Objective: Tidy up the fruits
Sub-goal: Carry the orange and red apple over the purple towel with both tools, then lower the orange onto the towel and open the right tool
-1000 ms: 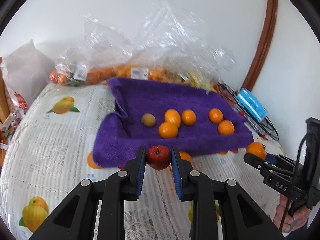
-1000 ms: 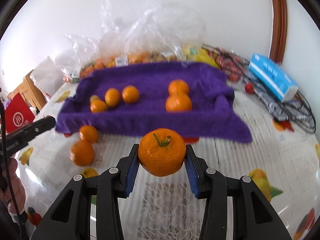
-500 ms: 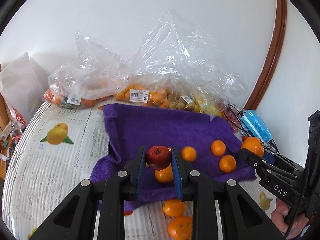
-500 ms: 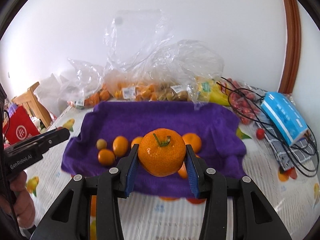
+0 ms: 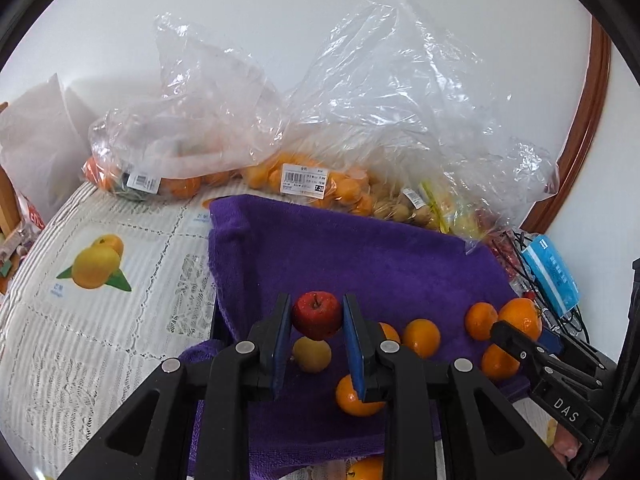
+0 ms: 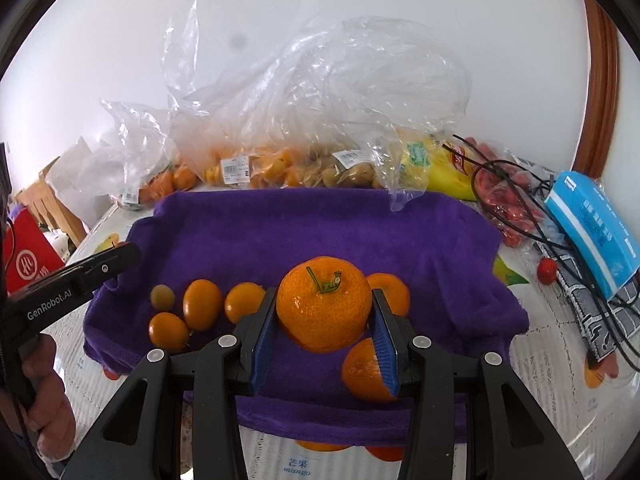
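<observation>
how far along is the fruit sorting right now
Partly done: several small oranges and a yellowish fruit lie on the purple towel. In hand: left tongs grip a red apple, right tongs a big orange. Left: set both down; oranges wait off the towel.

Behind the purple towel (image 6: 320, 224) stand crumpled clear plastic bags (image 6: 304, 92) against the white wall (image 5: 280, 12), to its right lie a blue tissue pack (image 6: 592, 224) and tangled black cables (image 6: 532, 216), and to its left sits a red box (image 6: 28, 258).
</observation>
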`<control>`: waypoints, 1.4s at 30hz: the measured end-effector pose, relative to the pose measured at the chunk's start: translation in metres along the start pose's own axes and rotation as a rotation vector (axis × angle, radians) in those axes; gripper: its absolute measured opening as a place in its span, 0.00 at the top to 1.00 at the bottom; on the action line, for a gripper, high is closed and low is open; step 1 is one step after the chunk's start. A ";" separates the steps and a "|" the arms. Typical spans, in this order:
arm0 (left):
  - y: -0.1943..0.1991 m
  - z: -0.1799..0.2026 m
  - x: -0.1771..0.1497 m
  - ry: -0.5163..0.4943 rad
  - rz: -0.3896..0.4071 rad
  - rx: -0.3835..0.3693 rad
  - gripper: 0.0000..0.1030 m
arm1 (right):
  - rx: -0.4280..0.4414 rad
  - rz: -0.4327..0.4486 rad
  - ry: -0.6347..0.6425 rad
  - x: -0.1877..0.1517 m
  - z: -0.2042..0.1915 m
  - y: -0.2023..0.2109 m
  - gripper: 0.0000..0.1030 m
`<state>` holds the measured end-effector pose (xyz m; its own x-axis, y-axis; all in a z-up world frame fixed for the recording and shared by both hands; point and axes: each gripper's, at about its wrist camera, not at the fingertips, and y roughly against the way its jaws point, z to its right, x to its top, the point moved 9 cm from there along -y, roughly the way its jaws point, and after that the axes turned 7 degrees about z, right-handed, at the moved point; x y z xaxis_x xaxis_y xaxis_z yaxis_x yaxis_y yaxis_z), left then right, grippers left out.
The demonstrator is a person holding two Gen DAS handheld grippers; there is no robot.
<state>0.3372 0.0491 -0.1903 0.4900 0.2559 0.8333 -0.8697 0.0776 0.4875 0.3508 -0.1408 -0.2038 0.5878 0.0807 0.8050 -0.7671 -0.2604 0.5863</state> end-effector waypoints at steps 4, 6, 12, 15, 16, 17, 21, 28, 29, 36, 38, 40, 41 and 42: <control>-0.002 -0.002 -0.002 -0.006 0.000 0.015 0.77 | 0.032 -0.003 -0.041 -0.001 0.002 -0.001 0.57; -0.003 -0.003 -0.003 0.003 -0.006 0.008 0.77 | 0.034 -0.004 -0.043 -0.003 0.002 -0.003 0.57; -0.006 0.001 -0.007 -0.007 -0.019 0.010 0.77 | 0.001 -0.041 0.018 -0.015 -0.006 -0.015 0.57; -0.005 0.002 -0.006 -0.006 -0.014 0.004 0.77 | 0.012 -0.051 0.032 -0.019 -0.011 -0.017 0.57; -0.004 0.002 -0.006 -0.006 -0.014 0.004 0.77 | 0.009 -0.051 0.040 -0.019 -0.013 -0.017 0.57; -0.004 0.002 -0.006 -0.008 -0.013 0.004 0.77 | 0.006 -0.052 0.046 -0.019 -0.013 -0.017 0.57; -0.004 0.004 -0.006 -0.011 -0.013 0.001 0.77 | 0.008 -0.054 0.045 -0.020 -0.013 -0.017 0.57; -0.004 0.006 -0.007 -0.016 -0.015 -0.001 0.77 | 0.010 -0.039 0.048 -0.018 -0.014 -0.015 0.57; -0.004 0.006 -0.007 -0.015 -0.017 -0.003 0.77 | 0.011 -0.038 0.048 -0.018 -0.014 -0.015 0.57; -0.007 0.006 -0.009 -0.016 -0.032 -0.008 0.77 | 0.012 -0.003 0.027 -0.009 -0.009 -0.004 0.54; -0.009 0.006 -0.011 -0.014 -0.045 -0.010 0.77 | 0.011 0.015 0.007 -0.006 -0.005 0.000 0.52; -0.010 0.005 -0.013 -0.018 -0.051 -0.006 0.77 | 0.007 0.018 -0.006 -0.004 -0.002 0.001 0.52; -0.011 0.005 -0.013 -0.021 -0.054 -0.002 0.77 | 0.006 0.018 -0.011 -0.004 -0.001 0.001 0.52; -0.012 0.005 -0.014 -0.022 -0.058 0.000 0.77 | 0.007 0.018 -0.018 -0.003 0.001 0.001 0.52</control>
<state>0.3407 0.0400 -0.2064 0.5410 0.2301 0.8089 -0.8396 0.0922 0.5353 0.3485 -0.1419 -0.2061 0.5789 0.0583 0.8133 -0.7757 -0.2680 0.5714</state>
